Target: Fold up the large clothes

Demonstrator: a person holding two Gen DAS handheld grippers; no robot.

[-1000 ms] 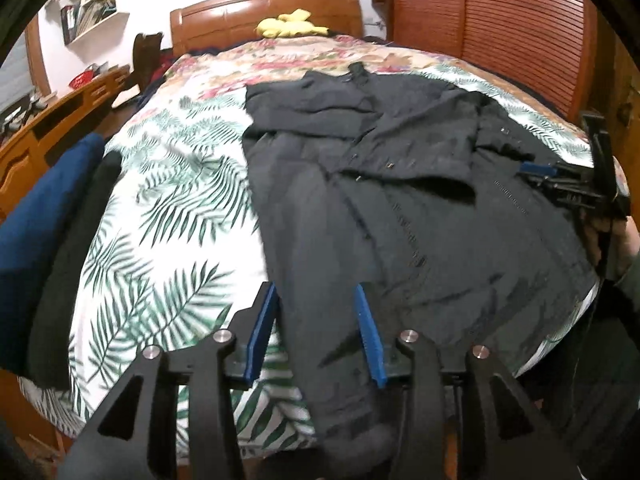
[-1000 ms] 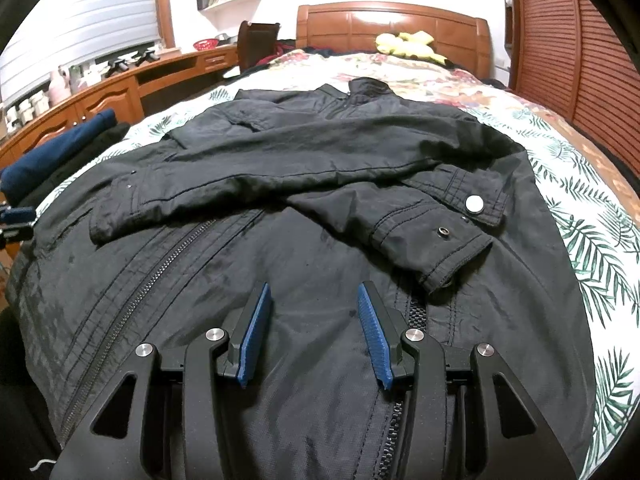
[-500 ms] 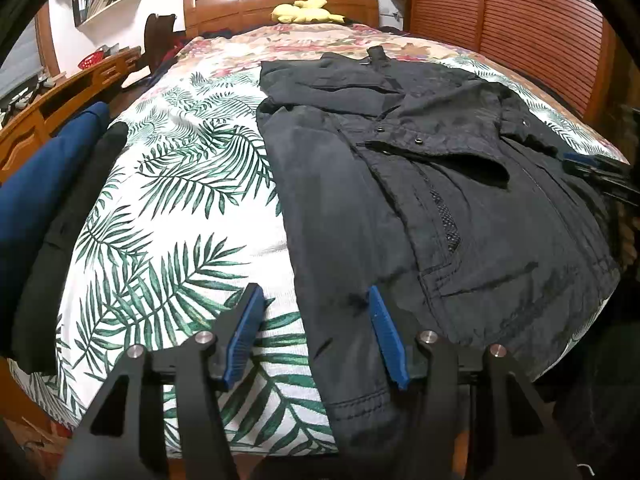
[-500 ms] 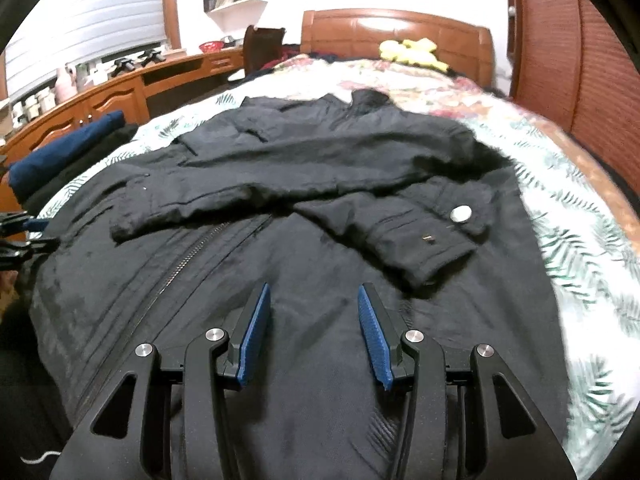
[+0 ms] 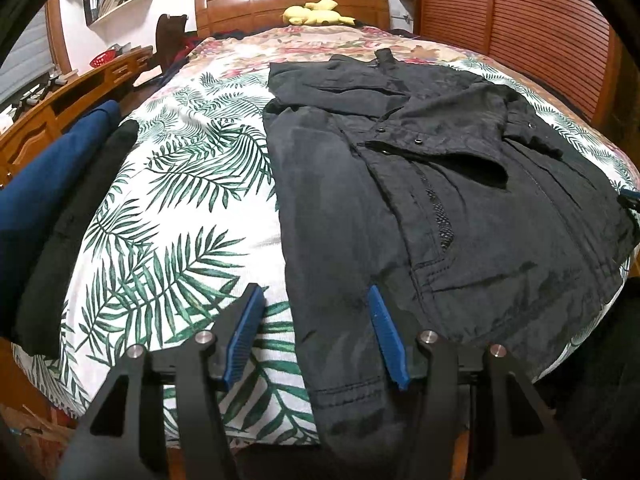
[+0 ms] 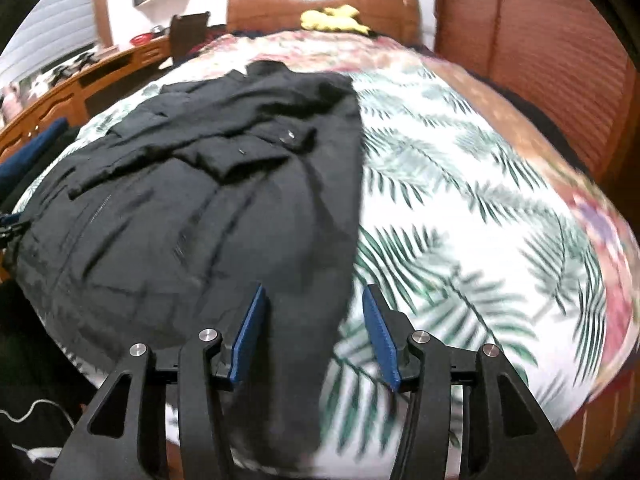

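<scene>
So the black jacket (image 5: 420, 200) lies flat on the palm-print bedspread (image 5: 180, 184), sleeves already crossed over the chest, collar pointing at the headboard. Looks to me like the sleeve step is done and the hem-to-collar fold is up next.

Left gripper (image 5: 316, 332) has its jaws wide apart with nothing between the blue pads; the jacket's near left hem corner sits right between and just ahead of them. Right gripper (image 6: 316, 334) is the same deal, spread wide and empty, with the right hem edge running in between the jaws. That view is blurry, so I can't tell whether either one touches the cloth.

Next move, I'd guess: drop both onto those hem corners, pinch through all the layers, then lift evenly toward the collar so the sleeves don't slide off.
</scene>
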